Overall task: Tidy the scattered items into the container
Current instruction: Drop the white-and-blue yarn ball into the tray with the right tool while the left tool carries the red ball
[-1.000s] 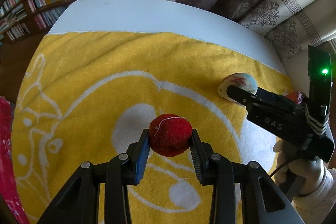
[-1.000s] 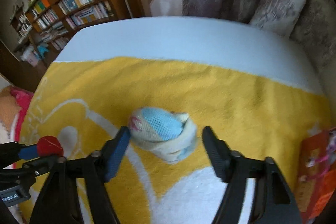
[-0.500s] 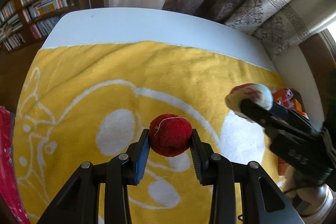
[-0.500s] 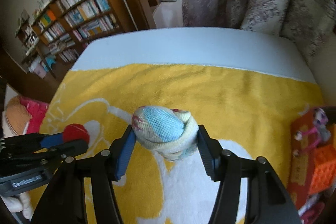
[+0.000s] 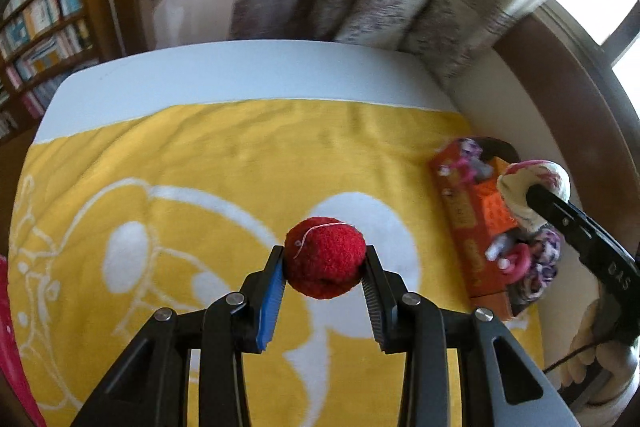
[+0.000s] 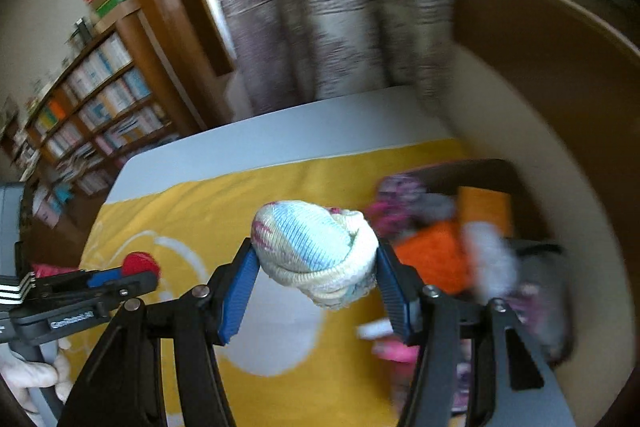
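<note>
- Clamping a red pompom ball point(image 5: 325, 263), the left gripper point(image 5: 325, 269) keeps its jaws narrow on it, just as a second ago; the pads press both sides and the ball hangs clear above the yellow blanket point(image 5: 224, 163).
- The right gripper point(image 6: 316, 267) now holds the rolled pale sock ball point(image 6: 316, 253) off the blanket. A second ago the sock lay on the blanket between wide-spread fingers; now the blue pads touch both of its sides.
- The orange container point(image 5: 472, 227), only a sliver at the frame edge a second ago, now shows fully at the blanket's right edge in the left wrist view, with patterned fabric items already inside.
- In the left wrist view the sock ball sits above the container's far end, while the red ball is still well apart from the container, over the white pattern in the blanket's middle.
- The right wrist view is blurred; there the container point(image 6: 440, 259) lies just behind and right of the sock ball.
- Beyond the container stands a brown curved wall or board point(image 5: 560, 115), close along its far side.
- To the container's left the blanket is open and flat, up to the pale bare strip of bed point(image 5: 240, 71) at its far edge.
- A gloved hand point(image 5: 596, 351) grips the right tool's handle below the container.
</note>
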